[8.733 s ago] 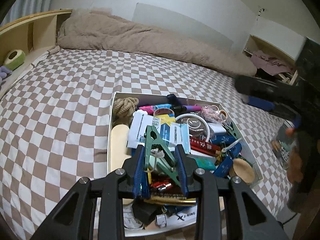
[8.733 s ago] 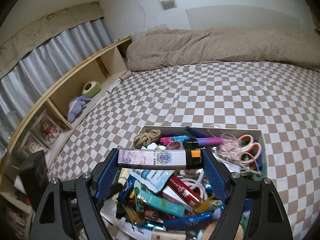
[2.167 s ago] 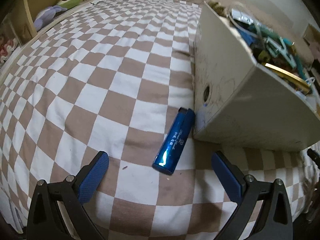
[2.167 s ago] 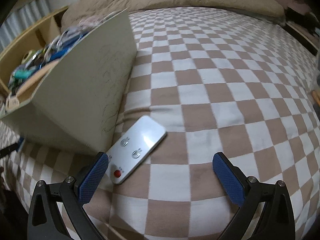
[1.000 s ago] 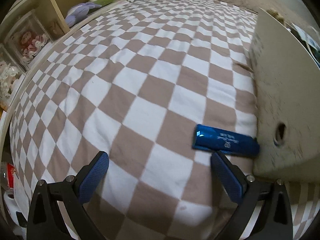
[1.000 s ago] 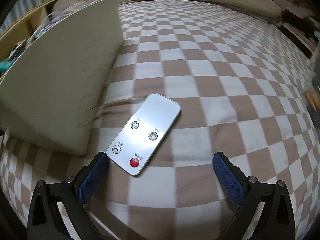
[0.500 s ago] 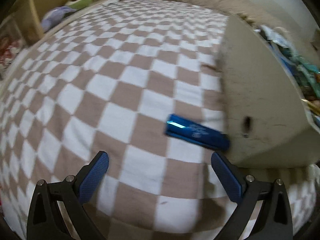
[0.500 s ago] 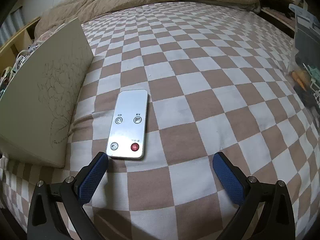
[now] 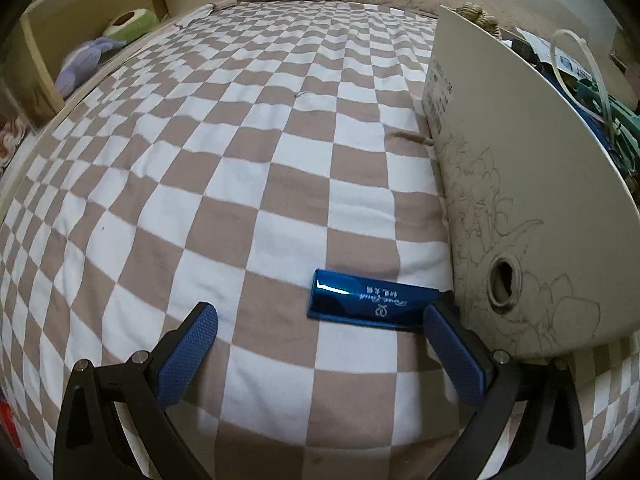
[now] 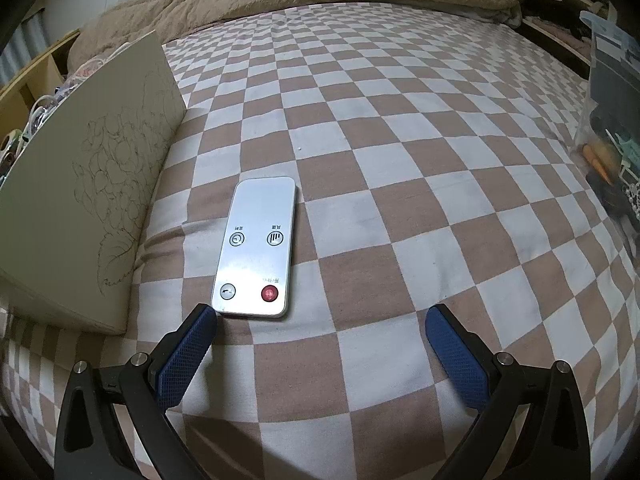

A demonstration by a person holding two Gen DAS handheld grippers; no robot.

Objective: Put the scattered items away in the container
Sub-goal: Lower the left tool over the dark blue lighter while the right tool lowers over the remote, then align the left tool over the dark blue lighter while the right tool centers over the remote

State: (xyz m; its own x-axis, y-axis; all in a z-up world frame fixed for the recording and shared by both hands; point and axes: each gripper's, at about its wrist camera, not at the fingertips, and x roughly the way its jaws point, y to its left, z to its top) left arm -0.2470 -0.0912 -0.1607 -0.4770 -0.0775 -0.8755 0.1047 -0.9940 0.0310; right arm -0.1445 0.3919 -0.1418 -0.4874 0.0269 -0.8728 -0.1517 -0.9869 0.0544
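Blue case (image 9: 372, 300) lies between left jaws; remote (image 10: 256, 246) just beyond right jaws.

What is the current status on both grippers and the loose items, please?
Left gripper open, empty, over glossy blue rectangular case lying against cream box. Right gripper open, empty, near silver remote control. No obstructions.
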